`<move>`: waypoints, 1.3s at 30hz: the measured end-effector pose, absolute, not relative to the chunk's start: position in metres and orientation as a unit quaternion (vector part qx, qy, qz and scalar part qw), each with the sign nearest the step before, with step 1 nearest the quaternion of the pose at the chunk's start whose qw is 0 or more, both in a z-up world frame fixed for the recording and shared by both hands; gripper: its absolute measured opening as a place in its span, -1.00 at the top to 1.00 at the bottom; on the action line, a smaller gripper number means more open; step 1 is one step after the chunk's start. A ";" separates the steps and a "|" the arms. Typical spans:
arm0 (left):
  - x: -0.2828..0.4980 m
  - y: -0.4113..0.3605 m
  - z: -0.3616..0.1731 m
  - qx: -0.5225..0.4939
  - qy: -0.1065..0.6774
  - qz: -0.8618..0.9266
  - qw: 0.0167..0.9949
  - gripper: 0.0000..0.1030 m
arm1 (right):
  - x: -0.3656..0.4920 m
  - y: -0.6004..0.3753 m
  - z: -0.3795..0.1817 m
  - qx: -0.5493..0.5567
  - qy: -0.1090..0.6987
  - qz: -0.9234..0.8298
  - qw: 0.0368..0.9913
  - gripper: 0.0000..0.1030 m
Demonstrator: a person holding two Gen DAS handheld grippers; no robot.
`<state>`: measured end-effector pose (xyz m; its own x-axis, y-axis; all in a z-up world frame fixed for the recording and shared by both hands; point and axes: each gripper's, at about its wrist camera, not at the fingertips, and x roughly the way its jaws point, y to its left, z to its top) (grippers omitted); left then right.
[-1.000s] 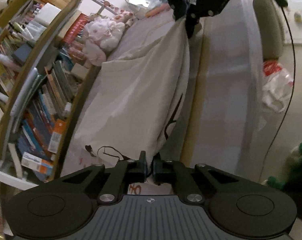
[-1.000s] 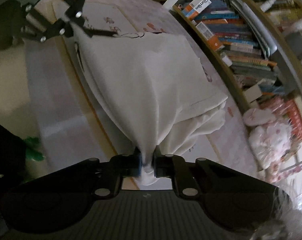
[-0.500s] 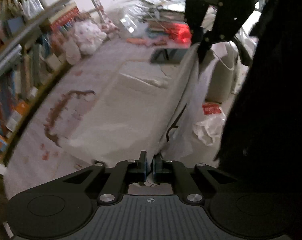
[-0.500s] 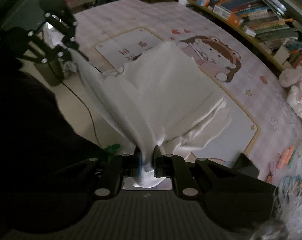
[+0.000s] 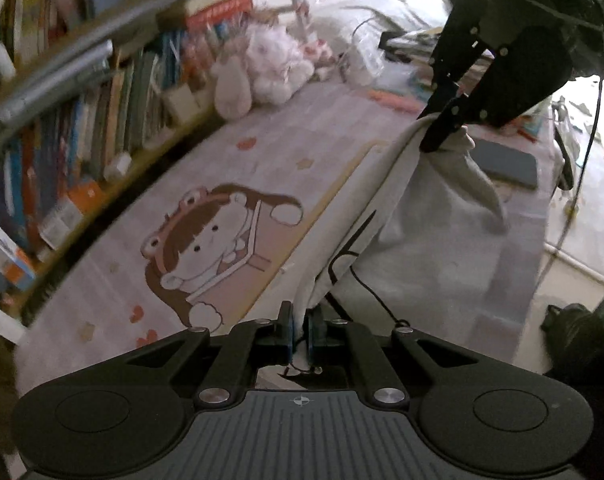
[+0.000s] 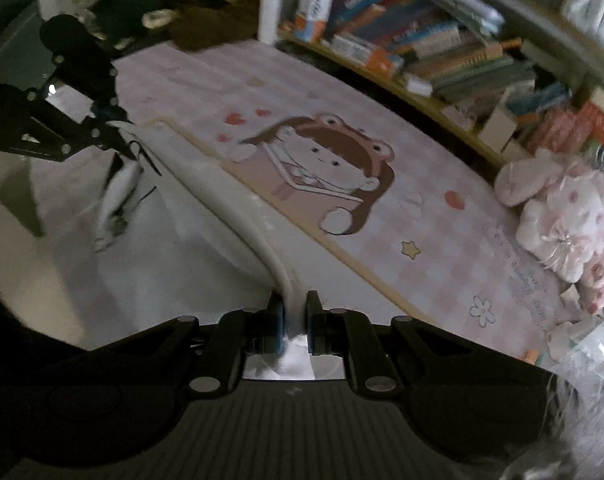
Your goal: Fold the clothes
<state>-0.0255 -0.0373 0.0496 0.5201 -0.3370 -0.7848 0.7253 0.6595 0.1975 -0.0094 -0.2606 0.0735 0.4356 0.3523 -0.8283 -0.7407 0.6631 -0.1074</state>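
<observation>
**Garment held up over the pink play mat**

So, both grippers pinch one white garment, stretched btwn them above the floor. Left gripper: jaws nearly together, clamped on a bunched edge of the cloth w/ black line print on it; log-wise they're easing apart a touch, but fabric is pressed btwn the pads. Right gripper: jaws clenched on a rolled white hem that runs away from it toward the other gripper. In the left view the right gripper shows at upper right, cloth hanging from its tips in a drooping fold. In the right view the left gripper shows at upper left, w/ printed cloth dangling below it, blurred.

Surface: pink checked play mat w/ a cartoon child in a brown frog-eyed hood, small hearts, a star and a flower printed around it, tan border line along the picture panel. Garment hangs at the near side of the mat, cartoon left uncovered.

Room: long low bookshelf packed w/ books and boxes along the mat's far edge. Pink-white plush toys sit on the mat by the shelf's end. Dark flat tablet-like slab lies on the mat beyond the cloth. Clutter of books, bags and cables behind it, light dim, edges blurred. Pale floor beside the mat.
</observation>
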 end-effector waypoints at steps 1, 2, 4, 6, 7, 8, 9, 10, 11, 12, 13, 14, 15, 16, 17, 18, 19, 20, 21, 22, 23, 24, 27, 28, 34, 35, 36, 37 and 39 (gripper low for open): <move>-0.018 -0.036 0.045 0.258 0.376 -0.320 0.830 0.81 | -0.001 -0.260 0.066 -0.231 0.420 0.332 0.812 0.81; -0.010 -0.034 0.038 0.255 0.383 -0.319 0.828 0.78 | 0.008 -0.260 0.058 -0.227 0.428 0.328 0.811 0.81; 0.003 -0.033 0.026 0.251 0.394 -0.317 0.825 0.74 | 0.024 -0.258 0.044 -0.216 0.443 0.320 0.809 0.80; 0.015 -0.031 0.016 0.247 0.406 -0.310 0.823 0.61 | 0.037 -0.255 0.031 -0.206 0.455 0.309 0.809 0.80; 0.022 -0.030 0.011 0.245 0.412 -0.304 0.823 0.44 | 0.041 -0.255 0.025 -0.200 0.456 0.299 0.814 0.78; 0.028 -0.027 0.006 0.244 0.415 -0.290 0.827 0.28 | 0.046 -0.255 0.019 -0.195 0.456 0.289 0.819 0.73; 0.034 -0.023 0.002 0.244 0.417 -0.275 0.831 -0.13 | 0.051 -0.255 0.013 -0.189 0.457 0.280 0.823 0.71; 0.040 -0.020 -0.003 0.243 0.420 -0.261 0.835 -0.46 | 0.055 -0.255 0.007 -0.183 0.457 0.270 0.827 0.60; 0.044 -0.013 -0.002 0.231 0.417 -0.250 0.843 -0.50 | 0.060 -0.255 0.001 -0.177 0.457 0.258 0.832 0.55; 0.048 -0.002 0.002 0.200 0.417 -0.241 0.853 -0.51 | 0.063 -0.258 -0.002 -0.170 0.452 0.237 0.843 0.55; 0.049 0.011 0.007 0.157 0.419 -0.230 0.864 -0.51 | 0.066 -0.263 -0.004 -0.166 0.442 0.204 0.858 0.55; 0.051 0.024 0.011 0.114 0.421 -0.218 0.873 -0.50 | 0.068 -0.268 -0.005 -0.158 0.432 0.170 0.872 0.55; 0.046 0.035 0.018 0.070 0.411 -0.202 0.886 -0.45 | 0.066 -0.276 0.000 -0.138 0.421 0.137 0.886 0.55; 0.038 0.045 0.022 0.027 0.399 -0.196 0.895 -0.40 | 0.063 -0.285 0.005 -0.112 0.411 0.108 0.898 0.53; 0.030 0.056 0.027 -0.017 0.387 -0.189 0.903 -0.40 | 0.055 -0.296 0.013 -0.062 0.405 0.105 0.906 0.53; 0.020 0.065 0.028 -0.070 0.377 -0.196 0.902 -0.40 | 0.047 -0.308 0.021 -0.011 0.400 0.104 0.911 0.53; 0.010 0.070 0.026 -0.112 0.373 -0.209 0.897 -0.38 | 0.036 -0.316 0.026 0.036 0.401 0.114 0.908 0.53; 0.000 0.076 0.024 -0.153 0.368 -0.221 0.890 -0.36 | 0.024 -0.323 0.030 0.078 0.402 0.123 0.904 0.47; -0.008 0.075 0.019 -0.177 0.370 -0.226 0.884 -0.35 | 0.012 -0.325 0.030 0.101 0.407 0.125 0.899 0.42; -0.014 0.072 0.014 -0.186 0.376 -0.225 0.879 -0.33 | 0.000 -0.327 0.030 0.123 0.411 0.126 0.894 0.37; -0.019 0.068 0.008 -0.189 0.381 -0.223 0.877 -0.26 | -0.010 -0.329 0.029 0.143 0.416 0.127 0.889 0.37; -0.021 0.063 0.002 -0.185 0.389 -0.224 0.874 -0.18 | -0.015 -0.328 0.026 0.153 0.421 0.123 0.886 0.37; -0.016 0.050 -0.013 -0.178 0.413 -0.228 0.863 0.05 | -0.025 -0.323 0.015 0.181 0.432 0.111 0.877 0.42; -0.014 0.046 -0.017 -0.178 0.420 -0.231 0.859 0.09 | -0.025 -0.321 0.011 0.188 0.433 0.106 0.875 0.66; -0.012 0.037 -0.024 -0.208 0.436 -0.220 0.847 0.94 | -0.020 -0.314 -0.009 0.203 0.430 0.068 0.877 0.96; -0.015 0.039 -0.019 -0.229 0.434 -0.215 0.844 0.95 | -0.019 -0.313 -0.012 0.201 0.432 0.065 0.877 0.97; -0.026 0.047 -0.005 -0.275 0.405 -0.225 0.842 0.95 | -0.018 -0.312 -0.014 0.195 0.434 0.063 0.877 0.97; -0.030 0.053 -0.005 -0.294 0.400 -0.222 0.839 0.94 | -0.018 -0.311 -0.016 0.189 0.435 0.063 0.878 0.97; -0.036 0.066 -0.006 -0.330 0.391 -0.215 0.832 0.94 | -0.018 -0.309 -0.017 0.189 0.435 0.074 0.877 0.97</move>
<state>-0.0357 0.0657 -0.0060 0.6017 -0.6161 -0.5083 0.0995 0.6893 -0.7176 -0.0184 -0.3093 -0.0171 0.6099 0.2945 -0.7358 0.0339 0.9179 0.3955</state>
